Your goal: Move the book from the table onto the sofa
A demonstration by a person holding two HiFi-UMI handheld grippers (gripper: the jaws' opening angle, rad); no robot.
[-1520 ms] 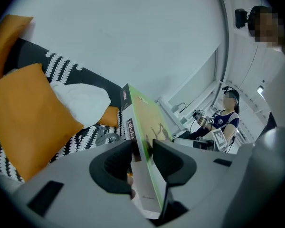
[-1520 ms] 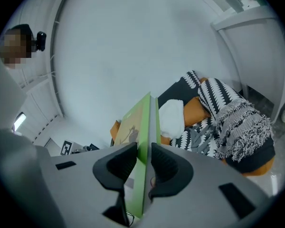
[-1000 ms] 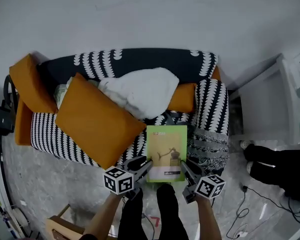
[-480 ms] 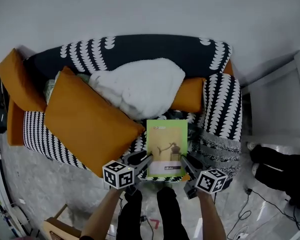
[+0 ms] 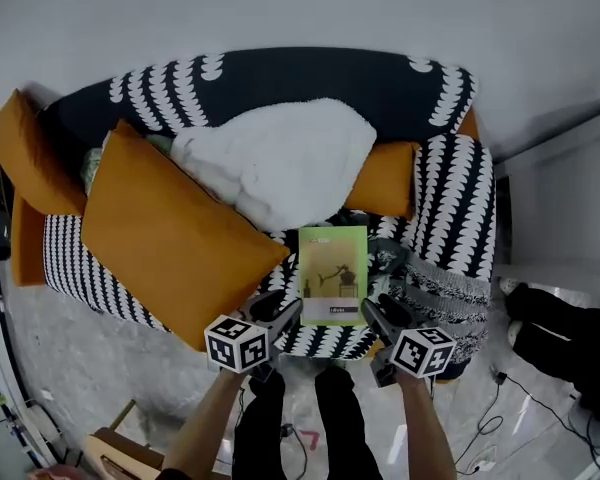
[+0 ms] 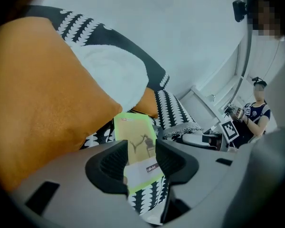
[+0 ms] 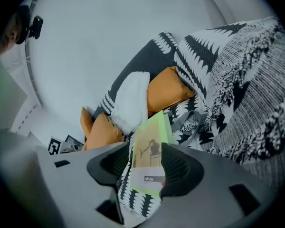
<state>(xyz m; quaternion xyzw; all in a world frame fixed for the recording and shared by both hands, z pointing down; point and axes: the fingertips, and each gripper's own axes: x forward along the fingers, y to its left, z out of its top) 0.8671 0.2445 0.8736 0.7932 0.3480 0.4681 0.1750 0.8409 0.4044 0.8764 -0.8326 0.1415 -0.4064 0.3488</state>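
Two grippers, both released: the left gripper [image 5: 283,311] and the right gripper [image 5: 378,314] have just been opening their jaws, which stand wide. In each gripper view the near end of the book [image 5: 332,274] shows in the gap, not pinched. Head view only: the book lies flat, cover up, on the seat of the sofa [image 5: 310,76] near its front edge, with one gripper tip by each lower corner. That view alone also shows the white furniture [image 5: 565,203] to the right of the sofa and the cables [image 5: 500,408] on the floor. Left gripper view only: a second person [image 6: 254,120] well off to the right. Right gripper view only: the patterned armrest [image 7: 237,89] rising close on the right. Around the book: a large orange cushion [image 5: 170,243] leans just to its left, its corner nearly at the book's edge. A white blanket [image 5: 280,158] is heaped beyond the top edge, and a small orange cushion [image 5: 385,178] lies behind on the right.
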